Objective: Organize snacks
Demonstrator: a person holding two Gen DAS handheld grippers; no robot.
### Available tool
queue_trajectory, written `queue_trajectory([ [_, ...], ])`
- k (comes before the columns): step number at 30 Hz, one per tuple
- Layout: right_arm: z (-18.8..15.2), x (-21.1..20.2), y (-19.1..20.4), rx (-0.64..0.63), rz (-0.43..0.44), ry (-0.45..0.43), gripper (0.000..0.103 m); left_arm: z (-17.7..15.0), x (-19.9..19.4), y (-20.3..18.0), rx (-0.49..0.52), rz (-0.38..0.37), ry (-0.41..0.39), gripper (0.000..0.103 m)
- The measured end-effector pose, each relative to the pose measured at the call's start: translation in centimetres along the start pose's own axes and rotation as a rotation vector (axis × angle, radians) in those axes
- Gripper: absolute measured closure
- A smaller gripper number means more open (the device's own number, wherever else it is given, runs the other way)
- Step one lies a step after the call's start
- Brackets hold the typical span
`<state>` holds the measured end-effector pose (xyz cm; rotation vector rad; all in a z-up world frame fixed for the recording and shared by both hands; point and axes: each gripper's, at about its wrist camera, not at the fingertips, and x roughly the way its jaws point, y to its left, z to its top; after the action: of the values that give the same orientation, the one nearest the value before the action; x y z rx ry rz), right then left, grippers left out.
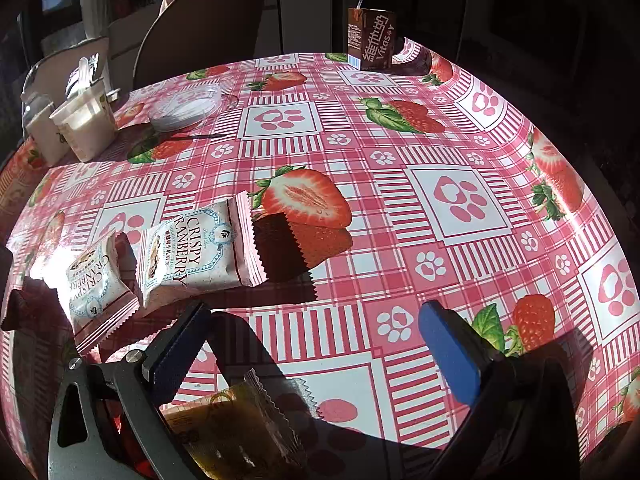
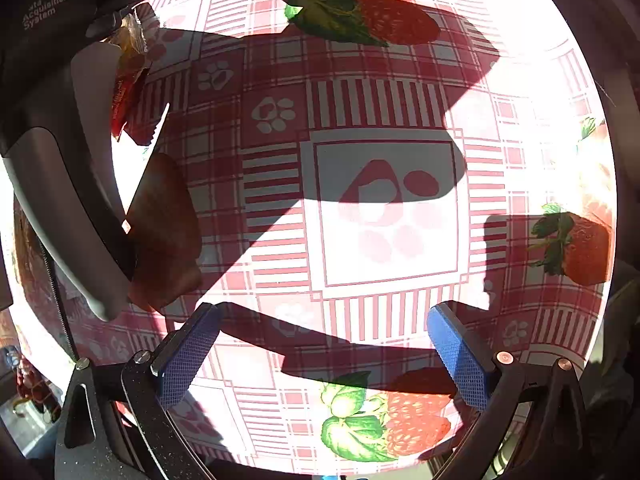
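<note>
Beside left tool [image 1: 316,344], jaws apart: two cranberry packets [image 1: 192,252] to its left; right tool [image 2: 324,348] apart, empty.

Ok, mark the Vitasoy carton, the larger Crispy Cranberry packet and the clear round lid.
Vitasoy carton [image 1: 372,40]: left wrist view, on its brown front face.
Larger Crispy Cranberry packet [image 1: 196,252]: left wrist view, on its printed label.
Clear round lid [image 1: 186,106]: left wrist view, on its centre.

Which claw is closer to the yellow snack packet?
Left. The yellow packet lies just under the open left claw; the right claw, also open, hangs over bare tablecloth.
</note>
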<state>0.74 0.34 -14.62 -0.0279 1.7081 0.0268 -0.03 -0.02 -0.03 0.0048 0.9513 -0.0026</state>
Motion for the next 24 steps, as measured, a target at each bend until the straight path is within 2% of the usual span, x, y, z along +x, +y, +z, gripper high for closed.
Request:
queue_trajectory([
  [10,-1.2,0.1,-1.3,0.001,0.000,-0.006,0.000,0.0,0.0,0.0,0.000,0.000,0.000,0.000],
  [14,-1.0,0.7,-2.0,-0.001,-0.003,-0.047,0.000,0.0,0.0,0.0,0.000,0.000,0.000,0.000],
  [24,-1.0,0.3,-1.8,-0.004,-0.009,-0.020,0.000,0.0,0.0,0.0,0.000,0.000,0.000,0.000],
])
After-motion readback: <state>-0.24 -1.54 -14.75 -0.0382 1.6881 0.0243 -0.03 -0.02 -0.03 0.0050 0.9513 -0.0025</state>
